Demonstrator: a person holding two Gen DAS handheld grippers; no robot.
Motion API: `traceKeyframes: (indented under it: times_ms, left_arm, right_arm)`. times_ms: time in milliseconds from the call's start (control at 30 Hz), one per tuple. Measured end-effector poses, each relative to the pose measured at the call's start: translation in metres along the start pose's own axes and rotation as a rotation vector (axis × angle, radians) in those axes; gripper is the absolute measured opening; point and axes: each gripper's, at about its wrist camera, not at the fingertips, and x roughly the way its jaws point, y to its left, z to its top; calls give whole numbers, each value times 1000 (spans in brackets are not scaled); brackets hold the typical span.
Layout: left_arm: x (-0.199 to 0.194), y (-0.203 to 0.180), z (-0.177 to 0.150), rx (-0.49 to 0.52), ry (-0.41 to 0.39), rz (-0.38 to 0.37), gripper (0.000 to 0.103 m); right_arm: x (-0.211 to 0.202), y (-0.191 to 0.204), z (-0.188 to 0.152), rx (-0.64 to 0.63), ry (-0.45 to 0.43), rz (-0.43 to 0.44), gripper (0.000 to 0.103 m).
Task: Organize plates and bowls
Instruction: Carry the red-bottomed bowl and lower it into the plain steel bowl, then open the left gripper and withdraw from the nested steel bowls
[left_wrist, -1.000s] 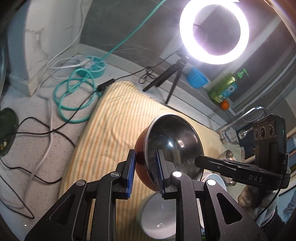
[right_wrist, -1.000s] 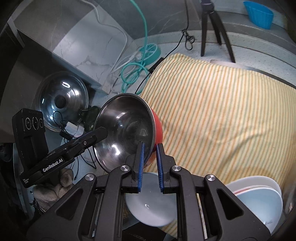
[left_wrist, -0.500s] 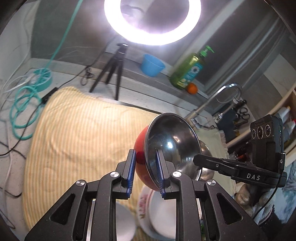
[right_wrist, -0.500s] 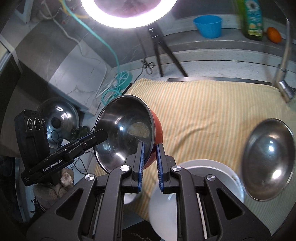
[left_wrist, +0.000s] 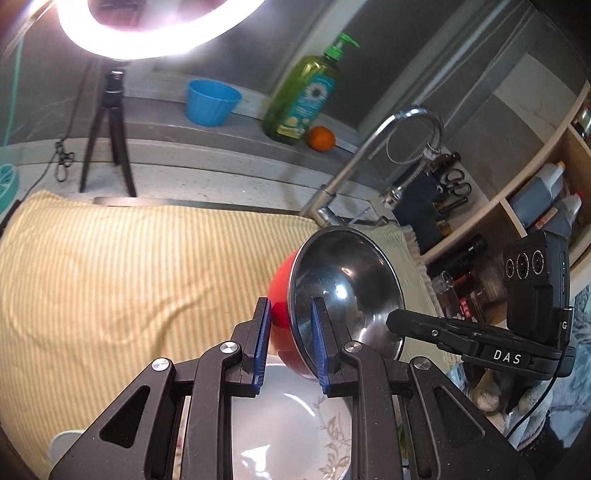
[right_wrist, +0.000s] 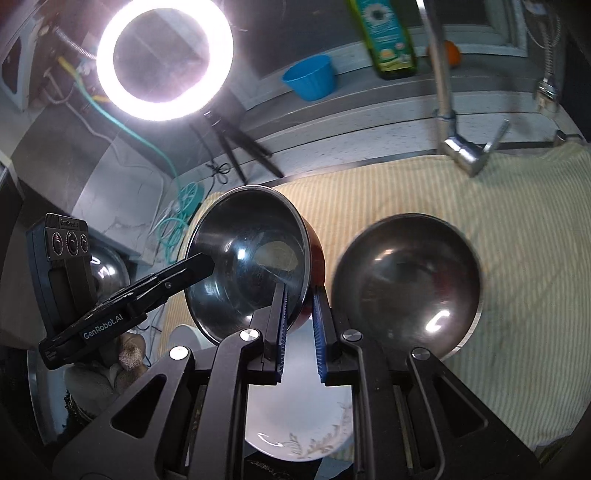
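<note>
Red-and-steel bowl (left_wrist: 332, 291) is hanging tilted in the air, left gripper (left_wrist: 289, 334) and right gripper (right_wrist: 298, 325) each pinching its rim. White plate (left_wrist: 291, 432) is lying beneath both fingertips. Only the right view is showing a second steel bowl (right_wrist: 406, 284) just right of its fingers; striped cloth (right_wrist: 498, 221) beyond.

That red bowl (left_wrist: 282, 295) had a shiny steel inside, the plate (right_wrist: 295, 424) looked like glossy ceramic, the striped cloth (left_wrist: 129, 280) was soft and matt.
</note>
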Motion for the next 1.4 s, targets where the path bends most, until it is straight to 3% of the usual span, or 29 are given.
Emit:
traceKeyframes:
  times_ms: [300,633,1400]
  left_arm:
    - [49,-33,-1,45,77,4,20]
    - [90,-44,-6,79,161,63,20]
    - [114,-50,-10,155,215,153,20]
  right_arm:
    - [-9,-50,-4,60,0,-56,13]
    - [10,-90,-6,79,59,-104,13]
    - [33,-102,-10,66,107,-133,15]
